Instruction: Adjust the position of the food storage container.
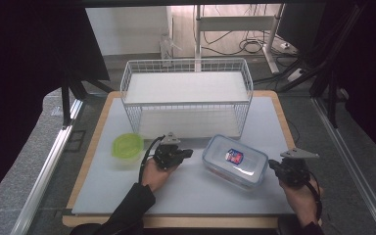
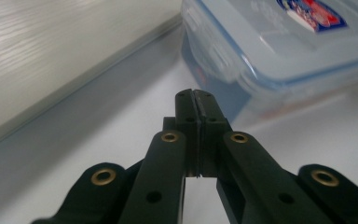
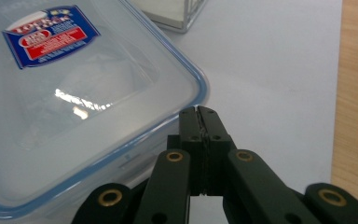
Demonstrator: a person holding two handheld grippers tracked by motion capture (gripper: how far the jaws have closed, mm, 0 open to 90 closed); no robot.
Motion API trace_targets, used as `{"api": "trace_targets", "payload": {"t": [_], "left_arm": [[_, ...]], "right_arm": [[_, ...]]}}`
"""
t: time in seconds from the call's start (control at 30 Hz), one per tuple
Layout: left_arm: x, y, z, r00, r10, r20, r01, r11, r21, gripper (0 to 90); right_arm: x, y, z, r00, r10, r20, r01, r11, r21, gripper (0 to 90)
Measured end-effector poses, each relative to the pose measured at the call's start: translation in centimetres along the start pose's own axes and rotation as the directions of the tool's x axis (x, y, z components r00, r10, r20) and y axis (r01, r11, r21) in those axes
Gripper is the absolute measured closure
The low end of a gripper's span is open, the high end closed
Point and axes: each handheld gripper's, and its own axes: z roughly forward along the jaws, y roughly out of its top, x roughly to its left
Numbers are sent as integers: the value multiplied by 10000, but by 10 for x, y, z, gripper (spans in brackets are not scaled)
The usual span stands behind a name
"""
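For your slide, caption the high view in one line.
Two shut grippers, left and right, flank a lidded plastic box.

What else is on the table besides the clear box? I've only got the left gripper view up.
Observer: A round green container sits on the table to the left of the left tongs, apart from them.
Operator: Where are the right tongs?
Observer: The right tongs are shut and point at the right end of the box. I cannot tell whether they touch it.
Operator: And what is that pale surface behind the box?
Observer: It is part of a white wire rack with two levels, standing at the far side of the table.
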Motion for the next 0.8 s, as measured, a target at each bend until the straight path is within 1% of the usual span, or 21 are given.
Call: {"api": "trace_targets", "payload": {"t": [0.03, 0.07, 0.1, 0.13, 0.17, 0.2, 0.27, 0.3, 0.33, 0.37, 0.4, 0.43, 0.47, 0.5, 0.53, 0.57, 0.67, 0.73, 0.77, 0.8], "left_arm": [[1, 4, 9, 10000, -87, 46, 87, 10000, 23, 900], [1, 4, 9, 10000, -87, 46, 87, 10000, 23, 900], [1, 7, 18, 10000, -91, 36, 91, 9999, 61, 900], [1, 7, 18, 10000, -91, 36, 91, 9999, 61, 900], [0, 11, 25, 10000, -54, 17, 54, 10000, 45, 899], [0, 11, 25, 10000, -54, 17, 54, 10000, 45, 898], [-1, 15, 29, 10000, 34, 30, -34, 10000, 33, 896], [-4, 19, 34, 9997, 245, 98, -247, 9996, 161, 896], [-6, 20, 35, 9991, 428, 59, -429, 9988, 247, 895], [-6, 20, 35, 9991, 428, 59, -429, 9988, 247, 899], [-7, 21, 35, 9983, 570, -117, -566, 9979, 305, 900], [-5, 20, 33, 9990, 446, -57, -444, 9986, 291, 900], [-5, 20, 33, 9990, 446, -57, -444, 9986, 291, 900], [-4, 20, 33, 9995, 319, -33, -318, 9991, 262, 900], [-3, 19, 31, 9997, 238, -5, -238, 9994, 265, 900], [-2, 17, 29, 10000, 10, 13, -11, 9997, 256, 900], [-1, 14, 25, 10000, -89, 40, 88, 9996, 274, 900], [0, 11, 20, 9998, -177, 109, 174, 9995, 282, 900], [1, 7, 15, 9997, -230, 99, 227, 9993, 297, 900], [1, 7, 15, 9997, -230, 99, 227, 9993, 297, 900]], "right_arm": [[-1, 0, 1, 10000, 77, 27, -77, 10000, 59, 895], [-1, 0, 1, 10000, 77, 27, -77, 10000, 59, 895], [-2, -2, 2, 9998, 182, 84, -184, 9996, 199, 895], [-2, -2, 2, 9998, 182, 84, -184, 9996, 199, 895], [-3, -2, 4, 9997, 254, 67, -256, 9992, 303, 895], [-3, -2, 4, 9997, 254, 67, -256, 9992, 303, 895], [-4, -3, 5, 9995, 312, 38, -314, 9987, 409, 896], [-5, -4, 7, 9993, 368, 4, -367, 9979, 534, 896], [-5, -4, 9, 9991, 410, -86, -405, 9974, 598, 896], [-5, -4, 9, 9991, 410, -86, -405, 9974, 598, 896], [-3, -3, 12, 9990, 436, -105, -428, 9968, 671, 897], [-3, -3, 13, 9992, 382, -86, -375, 9970, 681, 897], [-3, -3, 13, 9992, 382, -86, -375, 9970, 681, 897], [-3, 0, 16, 9986, 505, -155, -494, 9966, 652, 897], [-3, 0, 16, 9986, 505, -155, -494, 9966, 652, 897], [-4, 2, 20, 9983, 531, -220, -517, 9969, 601, 897], [-4, 5, 24, 9978, 597, -293, -580, 9968, 544, 897], [-4, 9, 31, 9963, 706, -498, -685, 9967, 426, 898], [-4, 10, 34, 9959, 707, -560, -686, 9969, 391, 898], [-4, 10, 34, 9959, 707, -560, -686, 9969, 391, 898]]}}
